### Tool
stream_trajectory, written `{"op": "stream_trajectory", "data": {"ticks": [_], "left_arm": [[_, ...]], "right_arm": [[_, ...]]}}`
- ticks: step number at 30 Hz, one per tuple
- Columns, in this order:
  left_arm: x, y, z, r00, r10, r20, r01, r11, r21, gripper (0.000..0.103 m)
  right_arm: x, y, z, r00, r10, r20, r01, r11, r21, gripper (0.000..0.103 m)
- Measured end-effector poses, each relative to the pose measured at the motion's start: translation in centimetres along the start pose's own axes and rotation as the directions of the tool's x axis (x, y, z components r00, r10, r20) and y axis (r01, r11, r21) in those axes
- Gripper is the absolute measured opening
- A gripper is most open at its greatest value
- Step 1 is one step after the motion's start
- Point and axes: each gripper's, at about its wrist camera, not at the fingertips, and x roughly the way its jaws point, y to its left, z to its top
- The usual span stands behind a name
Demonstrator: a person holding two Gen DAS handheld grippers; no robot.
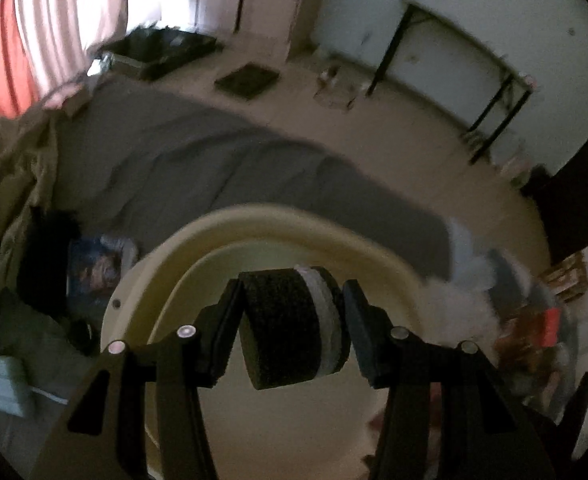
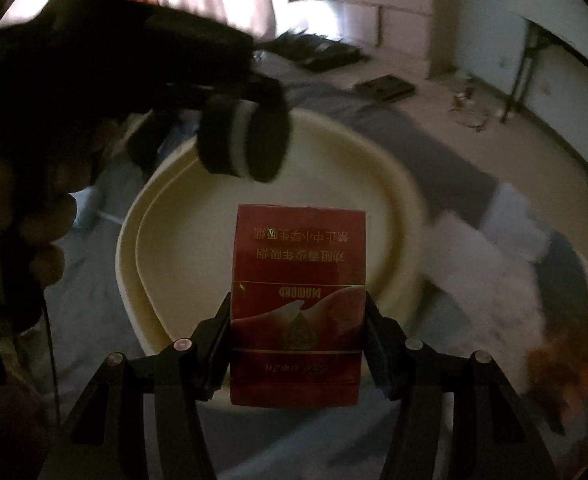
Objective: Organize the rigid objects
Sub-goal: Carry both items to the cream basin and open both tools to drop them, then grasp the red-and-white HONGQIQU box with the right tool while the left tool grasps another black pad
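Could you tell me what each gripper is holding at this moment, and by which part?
The left gripper clamps a black-and-white roll across its flat ends. The right gripper clamps a red box by its side edges, near one end.

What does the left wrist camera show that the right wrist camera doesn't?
Only the left wrist view shows the left claw up close, pads clamping the black and white roll, plus a small pale box at lower left. Only the right wrist view shows the right claw gripping the red cigarette pack. Both show the cream basin on the grey bedding.
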Motion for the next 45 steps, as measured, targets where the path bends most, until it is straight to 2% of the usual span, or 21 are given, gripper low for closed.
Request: {"op": "stream_trajectory", "data": {"ticks": [2, 4, 9, 15, 16, 17, 19, 22, 25, 26, 27, 30, 34, 38, 40, 42, 45], "left_arm": [[1.1, 1.1, -0.3, 1.0, 0.003, -0.018, -0.003, 0.999, -0.033, 0.052], [1.8, 2.0, -0.6, 1.0, -0.01, -0.007, 0.01, 0.999, -0.049, 0.052], [2.7, 2.8, 0.2, 0.999, -0.047, 0.016, 0.048, 0.997, -0.058, 0.052], [2.4, 3.1, 0.6, 0.997, -0.056, 0.054, 0.061, 0.995, -0.085, 0.057], [2.1, 3.2, 0.6, 0.994, -0.081, 0.074, 0.088, 0.992, -0.092, 0.064], [1.4, 3.4, 0.5, 0.985, -0.134, 0.108, 0.146, 0.983, -0.108, 0.069], [0.3, 3.3, 1.0, 0.979, -0.153, 0.138, 0.169, 0.978, -0.118, 0.087], [-2.8, 1.4, 1.7, 0.968, -0.16, 0.193, 0.175, 0.983, -0.064, 0.103], [-5.6, -2.8, 2.1, 0.958, -0.206, 0.202, 0.204, 0.979, 0.028, 0.103], [-6.4, -4.5, 2.1, 0.955, -0.215, 0.205, 0.207, 0.977, 0.061, 0.103], [-7.3, -6.5, 1.8, 0.951, -0.223, 0.215, 0.208, 0.974, 0.091, 0.103], [-8.8, -12.0, 0.4, 0.943, -0.27, 0.193, 0.243, 0.958, 0.152, 0.103], [-9.3, -18.8, -3.0, 0.937, -0.326, 0.128, 0.292, 0.929, 0.229, 0.103], [-7.8, -23.8, -7.6, 0.935, -0.355, 0.031, 0.335, 0.906, 0.258, 0.103], [-6.3, -25.8, -10.7, 0.935, -0.353, -0.042, 0.349, 0.887, 0.302, 0.103], [-4.7, -27.5, -14.0, 0.934, -0.339, -0.109, 0.355, 0.855, 0.379, 0.103], [-2.7, -29.4, -17.6, 0.939, -0.292, -0.18, 0.343, 0.811, 0.475, 0.103]], "right_arm": [[2.4, 1.1, 1.0, 0.999, -0.002, -0.038, 0.0, 0.999, -0.043, 0.056], [3.6, 2.5, 0.3, 0.998, -0.003, -0.058, 0.0, 0.998, -0.066, 0.056], [7.3, 3.3, 1.4, 0.995, -0.032, -0.099, 0.022, 0.995, -0.101, 0.056], [8.3, 4.4, 1.4, 0.995, -0.058, -0.079, 0.049, 0.993, -0.112, 0.057], [8.5, 4.6, 1.5, 0.995, -0.069, -0.071, 0.059, 0.99, -0.124, 0.06], [8.7, 4.8, 1.4, 0.995, -0.077, -0.063, 0.068, 0.989, -0.132, 0.075], [8.1, 5.3, 1.0, 0.997, -0.074, -0.033, 0.069, 0.988, -0.138, 0.096], [4.9, 4.4, 0.6, 0.997, -0.051, 0.06, 0.055, 0.996, -0.067, 0.101], [-1.1, 1.4, -1.1, 0.985, -0.04, 0.169, 0.027, 0.997, 0.079, 0.103], [-3.6, -0.1, -2.1, 0.975, -0.063, 0.214, 0.035, 0.991, 0.129, 0.103], [-4.1, -2.1, -1.7, 0.969, -0.078, 0.233, 0.042, 0.987, 0.158, 0.103], [-11.2, -7.8, -6.0, 0.941, -0.179, 0.288, 0.091, 0.951, 0.297, 0.103], [-17.5, -14.8, -12.2, 0.91, -0.325, 0.256, 0.193, 0.881, 0.433, 0.103], [-20.8, -22.4, -18.8, 0.887, -0.433, 0.163, 0.277, 0.778, 0.563, 0.103], [-20.7, -24.8, -20.9, 0.882, -0.455, 0.125, 0.301, 0.747, 0.593, 0.103], [-20.7, -26.5, -23.1, 0.888, -0.452, 0.082, 0.304, 0.712, 0.633, 0.103], [-19.3, -28.4, -25.5, 0.92, -0.389, 0.053, 0.247, 0.679, 0.691, 0.103]]}}
